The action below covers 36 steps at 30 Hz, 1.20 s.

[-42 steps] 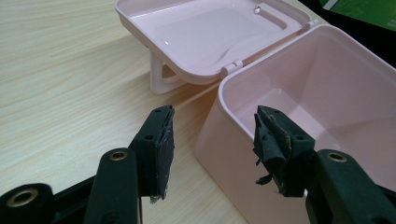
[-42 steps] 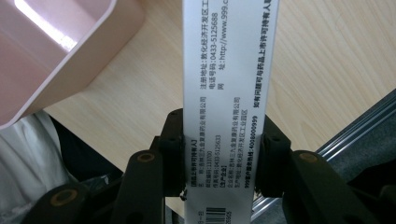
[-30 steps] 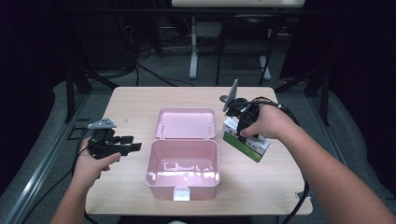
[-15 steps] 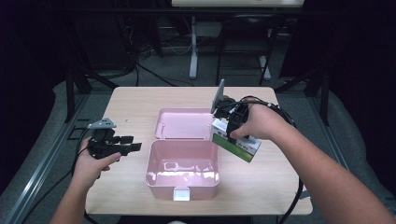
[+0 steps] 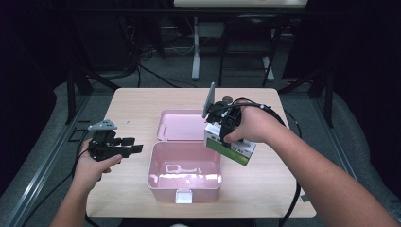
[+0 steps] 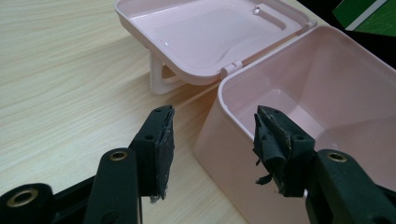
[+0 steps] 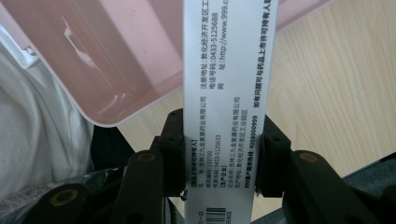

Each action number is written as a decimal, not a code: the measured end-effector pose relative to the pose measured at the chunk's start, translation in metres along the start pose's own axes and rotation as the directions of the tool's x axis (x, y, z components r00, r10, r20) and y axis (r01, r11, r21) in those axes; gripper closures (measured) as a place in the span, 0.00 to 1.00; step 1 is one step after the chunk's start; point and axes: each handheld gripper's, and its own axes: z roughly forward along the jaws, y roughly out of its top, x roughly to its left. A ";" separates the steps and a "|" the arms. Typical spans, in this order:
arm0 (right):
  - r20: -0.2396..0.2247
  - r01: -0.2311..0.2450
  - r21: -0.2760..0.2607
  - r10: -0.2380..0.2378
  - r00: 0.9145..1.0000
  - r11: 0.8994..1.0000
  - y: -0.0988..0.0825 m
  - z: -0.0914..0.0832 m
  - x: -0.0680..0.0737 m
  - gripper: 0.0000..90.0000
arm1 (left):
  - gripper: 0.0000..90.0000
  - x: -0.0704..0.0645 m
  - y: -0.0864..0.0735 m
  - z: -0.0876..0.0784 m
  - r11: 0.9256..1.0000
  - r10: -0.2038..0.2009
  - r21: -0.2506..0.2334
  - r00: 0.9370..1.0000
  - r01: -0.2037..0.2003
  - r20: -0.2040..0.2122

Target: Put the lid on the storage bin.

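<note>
Pale wooden table (image 5: 132, 101) in a dark room, pink box (image 5: 185, 171) at its middle, lid (image 5: 182, 125) laid open at twelve o'clock. The right gripper (image 5: 222, 132) clamps a green-and-white carton (image 5: 230, 145), hanging over the box's two o'clock corner. At nine o'clock the left gripper (image 5: 127, 146) waits beside the box, jaws apart on nothing.

**Boxed carton held above the open pink case**

I see a green-and-white carton (image 5: 230, 145) with small black print on its white side, tilted, clamped in the right tool (image 5: 226, 124), just over the right rim of the pink case (image 5: 184, 165), whose lid lies flat open behind it.
</note>
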 end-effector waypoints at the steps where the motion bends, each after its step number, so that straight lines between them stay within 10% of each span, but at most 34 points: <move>1: -0.002 0.019 -0.002 -0.019 1.000 1.000 0.003 0.000 0.004 0.68 | 0.53 0.000 0.000 0.000 1.000 -0.002 0.002 1.000 0.002 0.001; 36: -0.001 0.208 -0.040 -0.208 0.978 0.977 0.043 -0.004 0.055 0.68 | 0.53 0.001 0.001 -0.003 1.000 -0.004 -0.002 1.000 0.004 0.001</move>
